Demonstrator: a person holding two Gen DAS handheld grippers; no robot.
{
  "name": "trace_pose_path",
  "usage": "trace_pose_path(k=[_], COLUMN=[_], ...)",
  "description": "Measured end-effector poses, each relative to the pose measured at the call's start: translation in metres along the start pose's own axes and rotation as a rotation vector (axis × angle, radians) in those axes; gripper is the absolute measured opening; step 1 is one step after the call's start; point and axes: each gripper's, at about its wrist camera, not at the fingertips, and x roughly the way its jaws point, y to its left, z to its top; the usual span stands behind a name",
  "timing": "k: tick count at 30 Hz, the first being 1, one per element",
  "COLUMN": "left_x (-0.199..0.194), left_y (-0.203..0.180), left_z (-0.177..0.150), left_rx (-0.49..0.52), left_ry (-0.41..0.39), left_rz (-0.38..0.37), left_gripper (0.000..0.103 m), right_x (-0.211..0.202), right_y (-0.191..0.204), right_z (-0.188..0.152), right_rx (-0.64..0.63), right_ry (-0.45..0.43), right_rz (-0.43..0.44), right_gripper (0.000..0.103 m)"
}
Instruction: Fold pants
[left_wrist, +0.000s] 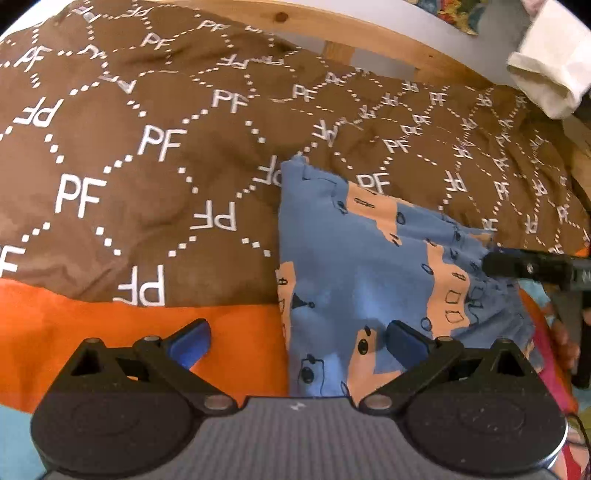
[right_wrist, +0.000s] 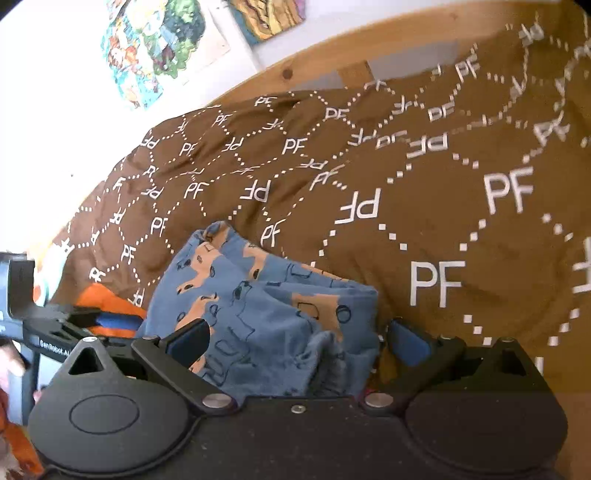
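The pants are blue with orange patches and small black drawings. They lie folded on the bed, and in the right wrist view they bunch up as the pants. My left gripper is open at their near left edge, one finger over the orange sheet and the other over the fabric. My right gripper is open, and the bunched waist end lies between its fingers. One of its black fingers touches the pants' right edge in the left wrist view.
A brown duvet printed with white PF letters covers the bed behind the pants. Behind it runs a wooden bed frame. A white cloth hangs at the top right. Pictures hang on the wall. A hand shows at the right.
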Motion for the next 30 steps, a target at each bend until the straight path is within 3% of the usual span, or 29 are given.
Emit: trace_pose_path(k=[5,9,13,16,22,26,28,30], left_x=[-0.002,-0.006,-0.01,-0.011,-0.009,-0.01,-0.011,-0.012], left_y=[-0.006,-0.006,0.006,0.015,0.018,0.021,0.024,0.024], left_z=[-0.006,-0.008,-0.006,-0.003,0.001,0.004,0.005,0.006], left_rx=[0.071,0.064,-0.03,-0.118,-0.212,-0.271,-0.285,-0.285], left_ry=[0.03,0.046,0.053,0.06,0.078,0.083,0.087,0.093], left_rz=[-0.024,-0.04,-0.085,-0.107,-0.111,-0.099,-0.099,-0.091], left_gripper=[0.103,0.103,0.103,0.103,0.102,0.095,0.087,0.079], right_x=[-0.01,-0.017,-0.021,-0.02,-0.015,-0.018,-0.018,-0.018], right_y=[-0.012,-0.007,-0.012,-0.013,-0.002,-0.006,-0.009,-0.009], right_z=[-0.007,-0.019,-0.023,-0.022,-0.025,-0.027,-0.027,-0.028], right_rx=[0.069,0.064,0.122,0.17,0.123,0.158,0.182,0.188], right_ry=[-0.022,-0.031,-0.053,-0.06,-0.046,-0.05,-0.052,-0.051], right_rz=[0.067,0.057,0.039,0.021,-0.012,-0.024,-0.021,-0.025], right_gripper=[0.101,0.09,0.079,0.076,0.069,0.054,0.044,0.04])
